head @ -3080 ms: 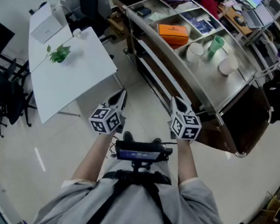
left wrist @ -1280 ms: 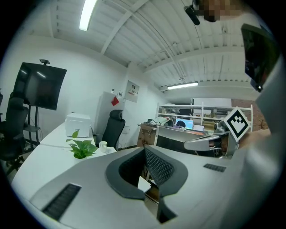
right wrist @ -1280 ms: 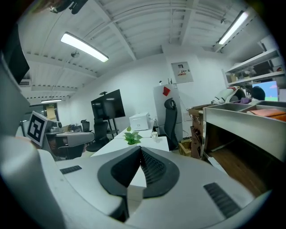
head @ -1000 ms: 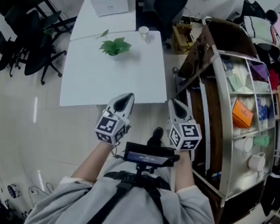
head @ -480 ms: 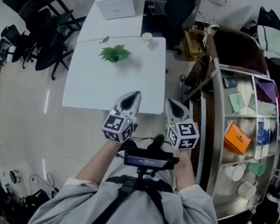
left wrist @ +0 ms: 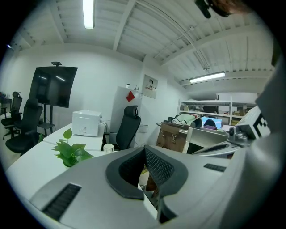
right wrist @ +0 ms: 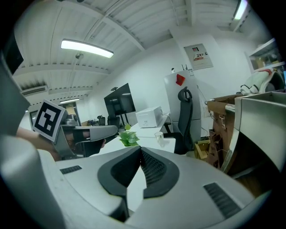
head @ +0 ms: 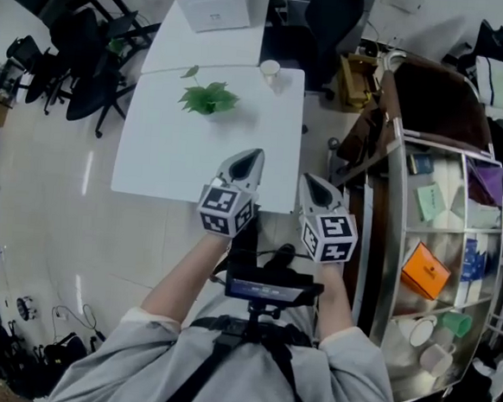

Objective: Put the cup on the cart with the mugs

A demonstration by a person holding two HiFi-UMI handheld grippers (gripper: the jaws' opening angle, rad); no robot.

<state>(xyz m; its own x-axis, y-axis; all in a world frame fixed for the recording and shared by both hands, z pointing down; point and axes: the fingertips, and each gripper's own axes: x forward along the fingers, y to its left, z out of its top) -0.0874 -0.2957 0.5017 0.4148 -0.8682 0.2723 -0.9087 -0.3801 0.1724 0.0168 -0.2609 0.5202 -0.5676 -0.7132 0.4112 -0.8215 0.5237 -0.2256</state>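
Observation:
A small white paper cup (head: 269, 68) stands at the far right corner of the white table (head: 177, 160), beyond a green plant (head: 209, 99). The left gripper view shows the cup (left wrist: 108, 147) ahead on the left; in the right gripper view the cup (right wrist: 159, 135) is straight ahead. My left gripper (head: 249, 157) hangs over the table's near edge, shut and empty. My right gripper (head: 309, 181) is level with it, just off the table's right corner, shut and empty too. The cart (head: 385, 250) stands to the right, with white mugs (head: 415, 328) on its near end.
A white box (head: 214, 11) sits on the table behind. A black office chair (head: 327, 15) stands past the cup, and more chairs (head: 79, 78) are at the left. On the cart lie an orange box (head: 425, 270) and a green cup (head: 459, 323). A brown cabinet (head: 365, 83) stands by the cart's far end.
The head view has swung from the cart to the table. Both grippers have moved forward towards the table's near edge, the left one now over it.

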